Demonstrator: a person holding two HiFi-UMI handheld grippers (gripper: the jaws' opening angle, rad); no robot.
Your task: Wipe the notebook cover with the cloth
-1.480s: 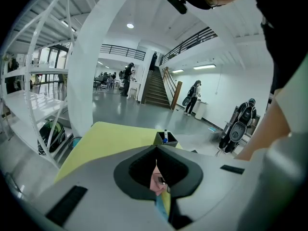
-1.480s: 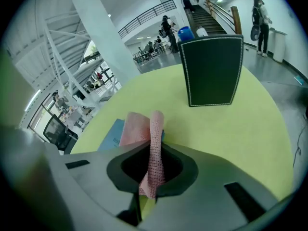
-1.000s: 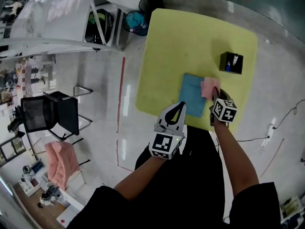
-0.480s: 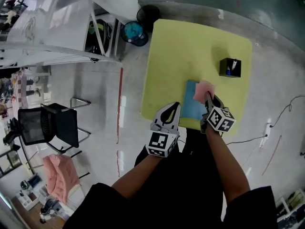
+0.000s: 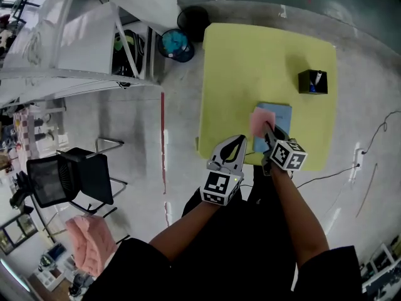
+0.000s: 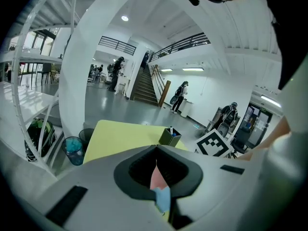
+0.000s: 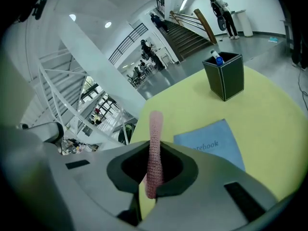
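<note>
Gripping the cloth (image 7: 155,143) edge-up, my right gripper (image 5: 269,132) had its jaws clamped on it over the near side of the table (image 5: 250,61). The notebook (image 7: 216,146) lay flat on the yellow top, just ahead of those jaws and a little to their right. Its long axis ran away from me, and its near end was close under the cloth. My left gripper (image 5: 236,144) hung off the table's near edge, jaws together on nothing, and was the farther of the two from the cover. I judged the wipe fell to the right one: lower the cloth onto the cover, then stroke along its length.
</note>
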